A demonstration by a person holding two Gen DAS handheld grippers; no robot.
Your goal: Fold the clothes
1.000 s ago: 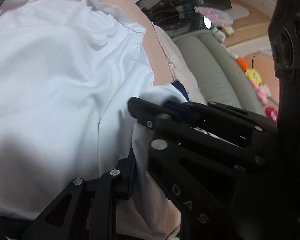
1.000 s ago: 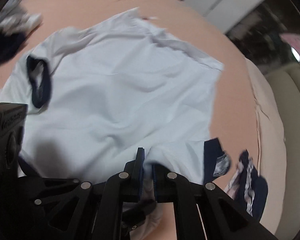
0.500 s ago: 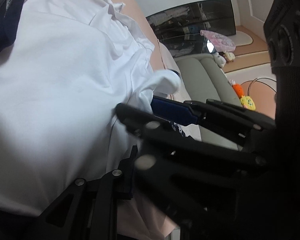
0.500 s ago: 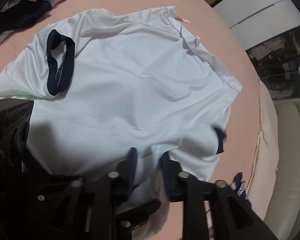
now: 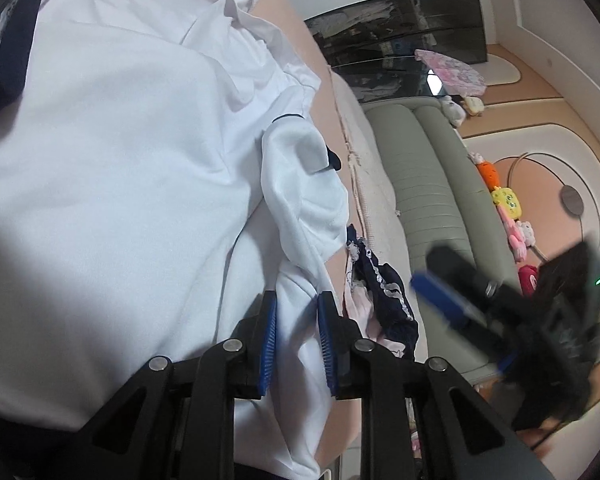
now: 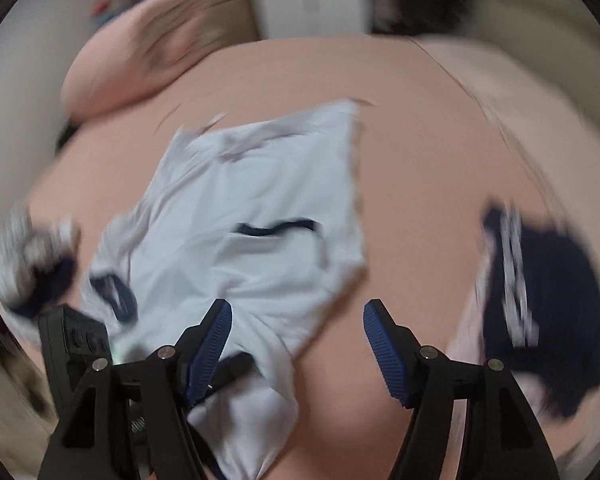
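A white T-shirt (image 5: 120, 160) with navy trim lies spread on the pink bed (image 5: 296, 24). My left gripper (image 5: 297, 336) is shut on a fold of its near edge, the cloth pinched between the blue pads. One sleeve (image 6: 276, 248) lies folded over the shirt (image 6: 240, 184), navy cuff up. My right gripper (image 6: 297, 308) hovers over the shirt's near corner; its jaws are opening wide and the pads press on nothing. In the left wrist view the right gripper (image 5: 424, 266) shows blurred, off to the right beyond the bed's edge.
A navy garment with white lace (image 5: 380, 292) (image 6: 540, 300) lies right of the shirt near the bed's edge. More clothes (image 6: 32, 264) are piled at the left, a pink pillow (image 6: 132, 52) behind. Beside the bed stands a grey-green sofa (image 5: 420, 184) with plush toys (image 5: 504, 200).
The right gripper laid the sleeve onto the shirt, let it go and swung away to the right with its jaws spreading. The left gripper kept its hold on the cloth.
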